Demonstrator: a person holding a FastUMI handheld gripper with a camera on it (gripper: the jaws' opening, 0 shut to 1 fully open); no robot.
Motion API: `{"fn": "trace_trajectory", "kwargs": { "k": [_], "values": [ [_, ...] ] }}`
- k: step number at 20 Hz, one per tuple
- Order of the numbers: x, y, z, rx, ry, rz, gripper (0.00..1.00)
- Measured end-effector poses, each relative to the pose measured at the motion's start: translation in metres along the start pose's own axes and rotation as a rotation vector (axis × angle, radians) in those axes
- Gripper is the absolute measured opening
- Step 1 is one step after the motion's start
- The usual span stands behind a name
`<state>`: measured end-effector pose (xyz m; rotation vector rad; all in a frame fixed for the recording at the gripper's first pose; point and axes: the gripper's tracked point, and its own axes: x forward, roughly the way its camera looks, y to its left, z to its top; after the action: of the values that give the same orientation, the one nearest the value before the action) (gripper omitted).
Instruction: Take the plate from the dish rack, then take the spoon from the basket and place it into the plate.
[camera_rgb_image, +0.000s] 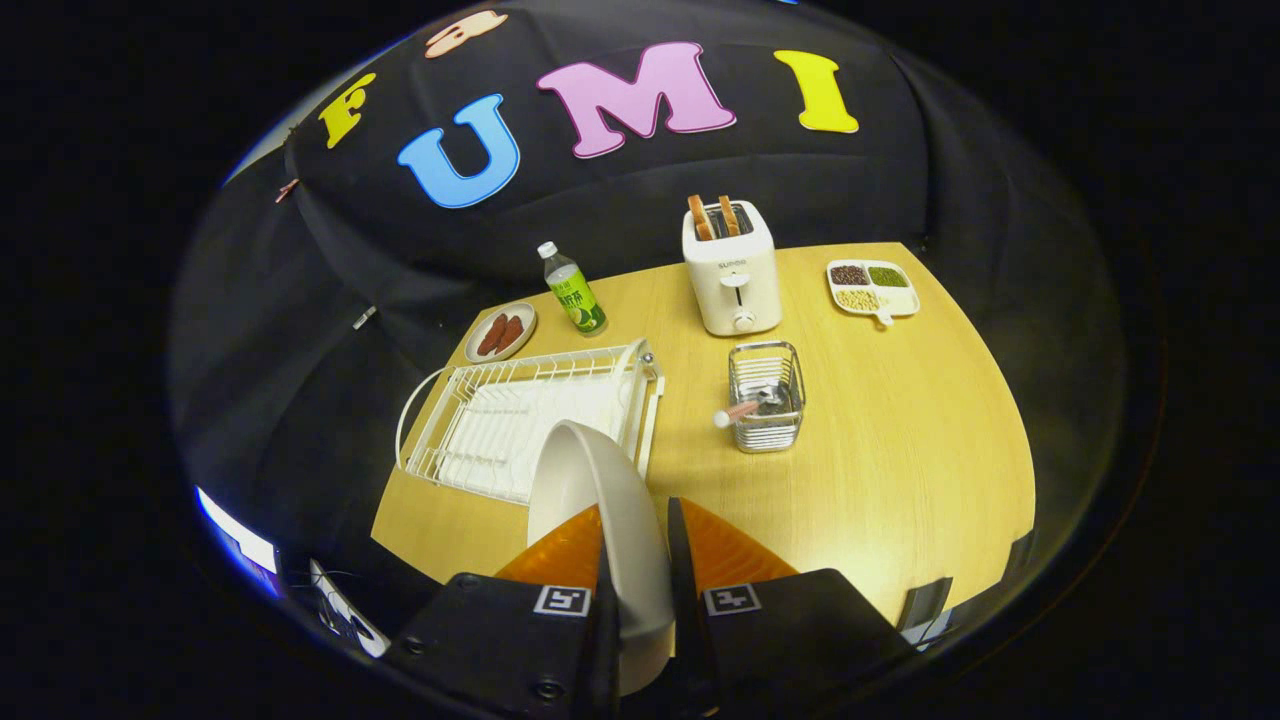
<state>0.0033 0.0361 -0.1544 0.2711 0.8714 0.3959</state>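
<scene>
A white plate (600, 500) stands on edge between my two orange fingers (560, 555), and my gripper (637, 560) is shut on its rim. The plate hangs above the near end of the white wire dish rack (500, 420), which lies just beyond and left of the fingers. A metal wire basket (766, 395) stands ahead and to the right. A spoon (738, 410) with a pink handle leans out over the basket's left rim.
Beyond the rack sit a small plate of sausages (500, 332) and a green bottle (572, 290). A white toaster (731, 265) with toast stands behind the basket. A divided dish of beans (872, 288) is at the far right. Bare wooden table (900, 460) lies right of the fingers.
</scene>
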Motion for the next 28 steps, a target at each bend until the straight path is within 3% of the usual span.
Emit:
{"fn": "trace_trajectory", "kwargs": {
  "k": [4, 10, 18, 20, 23, 25, 28],
  "values": [
    [-0.001, -0.043, -0.034, 0.073, 0.052, 0.004, 0.26],
    [0.047, -0.092, -0.062, 0.186, 0.150, 0.015, 0.26],
    [0.098, -0.111, -0.074, 0.167, 0.226, 0.109, 0.26],
    [0.104, -0.124, -0.078, 0.138, 0.233, 0.083, 0.28],
    [0.111, -0.144, -0.086, 0.070, 0.245, 0.046, 0.37],
    [0.110, -0.141, -0.076, 0.049, 0.193, 0.072, 0.48],
    [0.105, -0.141, -0.044, -0.071, 0.045, 0.071, 1.00]
  ]
}}
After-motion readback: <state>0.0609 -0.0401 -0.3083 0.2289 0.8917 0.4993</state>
